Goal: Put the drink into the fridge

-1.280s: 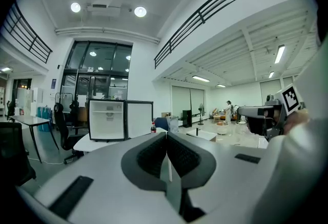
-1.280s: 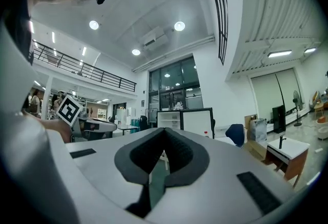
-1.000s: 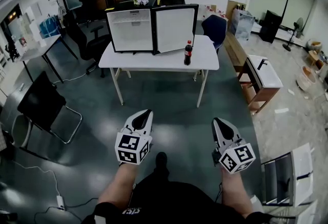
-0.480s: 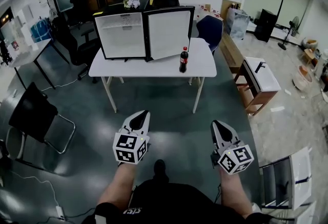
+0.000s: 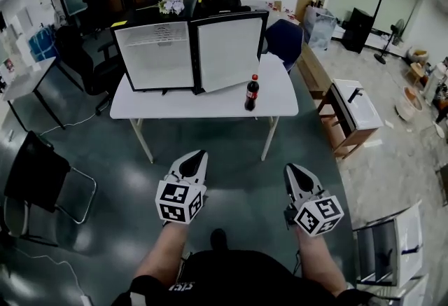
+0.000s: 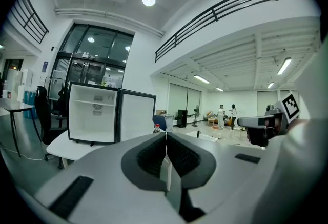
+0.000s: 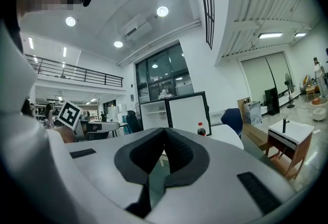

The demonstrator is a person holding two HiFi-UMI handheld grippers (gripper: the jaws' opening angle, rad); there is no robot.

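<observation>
Two grippers are held low in front of the person (image 5: 231,278), both w/ jaws pressed together and nothing between them. Left gripper (image 5: 198,153) is at lower centre-left of the head view, right gripper (image 5: 290,167) at lower centre-right. Both point up-frame toward the white table (image 5: 210,103). In each gripper view the dark pads (image 6: 148,155) meet tip to tip, w/ no gap at the front.

The drink (image 5: 252,93), a dark cola bottle w/ red cap, stands upright on the table. It is near the front edge, right of centre, just beside the lower corner of the fridge door (image 5: 229,51). The fridge (image 5: 154,56) is small, w/ black frame and white inside, and stands on the table's left part w/ the door swung open. One shelf shows inside.

The bottle is well apart from both grippers, w/ grey floor (image 5: 224,147) between. A black chair (image 5: 35,175) is at the left edge of the frame, a blue chair (image 5: 283,37) behind the table, and a wooden cabinet (image 5: 355,110) w/ white top at right.
</observation>
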